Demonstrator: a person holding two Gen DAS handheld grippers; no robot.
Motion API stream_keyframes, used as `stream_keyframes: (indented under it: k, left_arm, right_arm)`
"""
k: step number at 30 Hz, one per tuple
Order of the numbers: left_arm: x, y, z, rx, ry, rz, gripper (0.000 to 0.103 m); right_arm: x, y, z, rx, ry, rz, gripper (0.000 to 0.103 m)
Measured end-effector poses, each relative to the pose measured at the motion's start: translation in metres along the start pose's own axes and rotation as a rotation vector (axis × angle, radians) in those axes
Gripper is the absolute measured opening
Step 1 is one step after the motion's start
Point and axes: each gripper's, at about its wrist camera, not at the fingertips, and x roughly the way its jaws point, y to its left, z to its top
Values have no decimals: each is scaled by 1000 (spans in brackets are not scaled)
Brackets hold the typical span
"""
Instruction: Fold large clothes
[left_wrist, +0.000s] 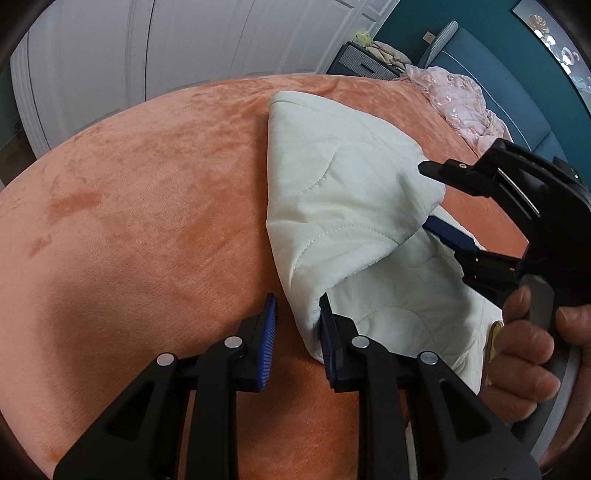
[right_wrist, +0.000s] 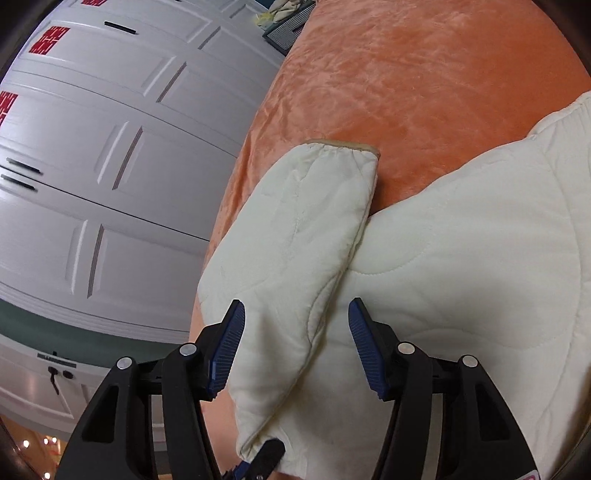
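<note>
A cream quilted garment (left_wrist: 343, 192) lies on the orange bed cover (left_wrist: 140, 206), with a sleeve folded across its body. My left gripper (left_wrist: 297, 332) is open at the garment's near edge, its right pad (left_wrist: 327, 339) touching the fabric. My right gripper (left_wrist: 430, 197) shows in the left wrist view with its jaws apart around a fold of the garment. In the right wrist view my right gripper (right_wrist: 295, 343) is open astride the sleeve (right_wrist: 295, 240), whose cuff (right_wrist: 343, 146) points away. The left gripper's fingertip (right_wrist: 269, 456) shows at the bottom edge.
A pink lacy cloth (left_wrist: 461, 99) lies at the bed's far right by a blue headboard (left_wrist: 491, 66). White wardrobe doors (right_wrist: 92, 147) stand beyond the bed's edge. A dark nightstand (left_wrist: 365, 61) with items sits at the back.
</note>
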Motion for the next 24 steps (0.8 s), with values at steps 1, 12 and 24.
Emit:
stream_keyframes:
  k: [1, 12, 24]
  left_arm:
    - [-1, -1, 0, -1, 0, 0, 22]
    - [-61, -58, -19, 83, -34, -160, 22]
    - [-39, -155, -97, 195, 144, -210, 20]
  right_arm:
    - [0, 2, 4, -13, 1, -11, 24]
    - [-229, -23, -26, -246, -377, -104, 5]
    - [-394, -275, -161, 118, -417, -496, 5]
